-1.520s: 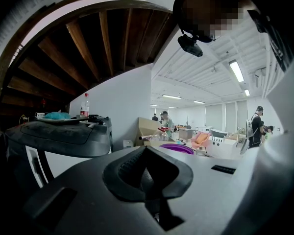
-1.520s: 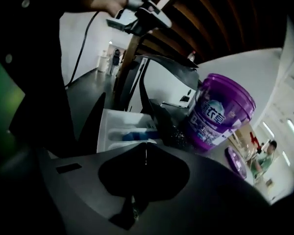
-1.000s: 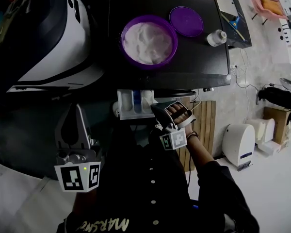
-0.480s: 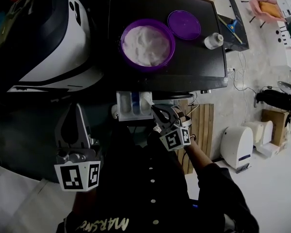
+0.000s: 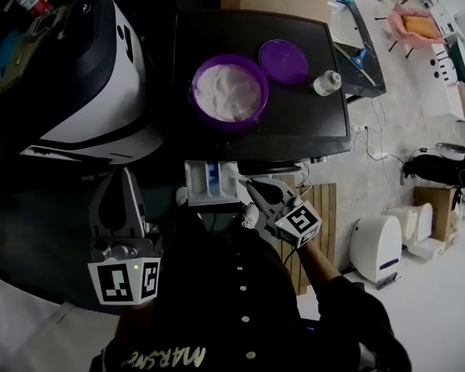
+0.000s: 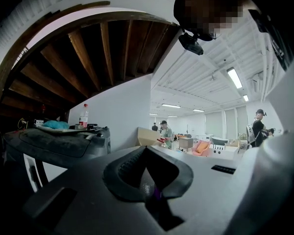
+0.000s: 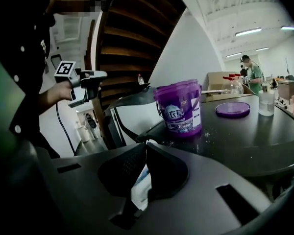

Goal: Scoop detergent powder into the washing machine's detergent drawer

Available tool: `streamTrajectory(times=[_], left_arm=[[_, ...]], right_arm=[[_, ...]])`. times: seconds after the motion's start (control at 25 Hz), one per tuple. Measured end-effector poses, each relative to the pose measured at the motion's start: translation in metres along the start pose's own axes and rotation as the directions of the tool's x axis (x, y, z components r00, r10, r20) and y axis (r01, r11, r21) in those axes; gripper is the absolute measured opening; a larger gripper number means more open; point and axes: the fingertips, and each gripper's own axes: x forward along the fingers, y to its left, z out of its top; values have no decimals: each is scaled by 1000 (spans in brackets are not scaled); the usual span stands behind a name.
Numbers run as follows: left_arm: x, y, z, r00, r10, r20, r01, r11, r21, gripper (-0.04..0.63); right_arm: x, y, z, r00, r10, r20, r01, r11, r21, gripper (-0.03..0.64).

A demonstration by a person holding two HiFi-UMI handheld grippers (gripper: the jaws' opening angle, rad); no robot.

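Right tool [image 5: 257, 187] has its jaws clamped narrow on a white-and-blue piece [image 7: 141, 184], likely the scoop's handle though the view is too tight to be sure, and sits just beside the pulled-out detergent drawer [image 5: 211, 183] under the dark worktop [image 5: 310, 122] edge. Open purple powder tub [image 5: 227, 91] stands on the worktop, full of white powder, with its lid [image 5: 284, 60] and a small bottle [image 5: 325, 82] beside it. Left tool [image 5: 124, 180] has its jaws together on nothing, well left of the drawer.
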Motion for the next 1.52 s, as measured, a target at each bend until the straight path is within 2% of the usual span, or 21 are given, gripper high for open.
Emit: streamTrajectory(times=[0.24,0.44,0.72,0.84,1.04,1.24,1.52], left_arm=[[3,-8,13,999,-27,43,26,1000,12,14],[8,-17,27,995,-53,88,51,999,20,14],[10,-27,47,986,-83,143,80,996,28,14],[8,-28,54,983,-88,161,84,996,29,14],[8,-27,56,981,-87,173,84,996,25,14],[12,-29,52,981,-97,166,96,995,16,14],[18,-25,37,986,-104,131,105,994,2,14]], right_arm=[[-21,15,83,989,9,146,-7,1000,-17,31],[-34,19,155,969,-20,245,33,998,-47,31],[-42,4,211,949,-75,307,117,986,-119,31],[-39,-3,221,949,-90,301,137,981,-139,31],[-18,-11,227,951,-140,276,173,980,-101,31],[15,-32,216,958,-226,177,250,960,-123,31],[50,-52,187,967,-252,32,254,960,-116,31]])
